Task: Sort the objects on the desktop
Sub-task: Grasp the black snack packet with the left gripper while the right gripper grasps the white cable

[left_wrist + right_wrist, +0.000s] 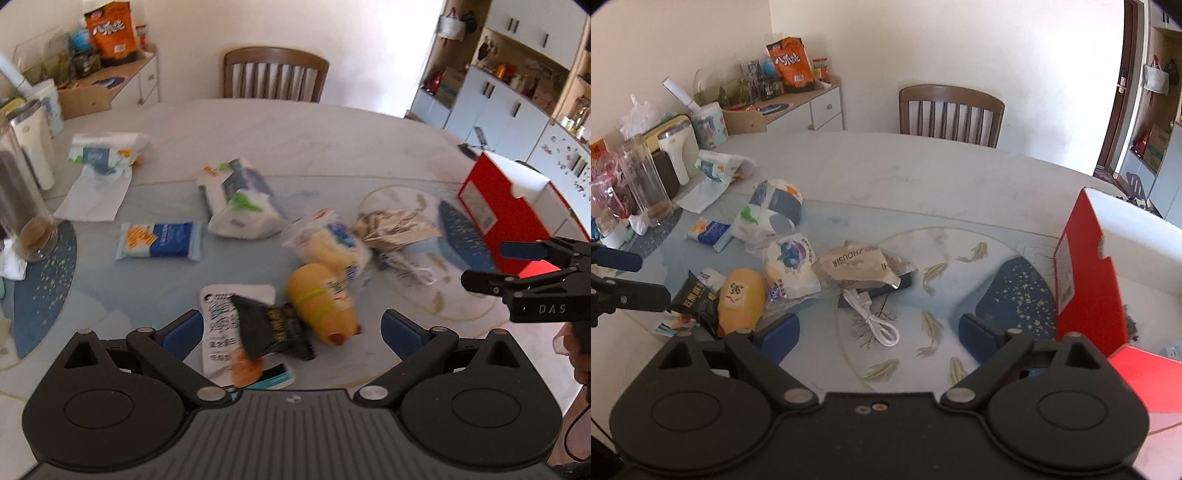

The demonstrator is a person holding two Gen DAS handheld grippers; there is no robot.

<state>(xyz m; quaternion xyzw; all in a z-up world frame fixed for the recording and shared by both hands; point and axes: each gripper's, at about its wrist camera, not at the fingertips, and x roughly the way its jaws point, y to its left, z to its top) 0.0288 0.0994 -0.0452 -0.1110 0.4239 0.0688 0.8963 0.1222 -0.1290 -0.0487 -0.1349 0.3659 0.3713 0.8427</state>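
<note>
Jaws of both tools stand wide with nothing between their pads. Left gripper (291, 332) hangs over a black snack packet (273, 328) lying across a white printed card (221, 317), just beside a yellow bottle-shaped package (321, 299). Right gripper (877, 332) hangs over a white cable (875, 321) on the bench (923, 177); a crumpled silver wrapper (857, 266) covers part of a dark phone (901, 282). An open red box (1086, 269) stands at the right edge.
</note>
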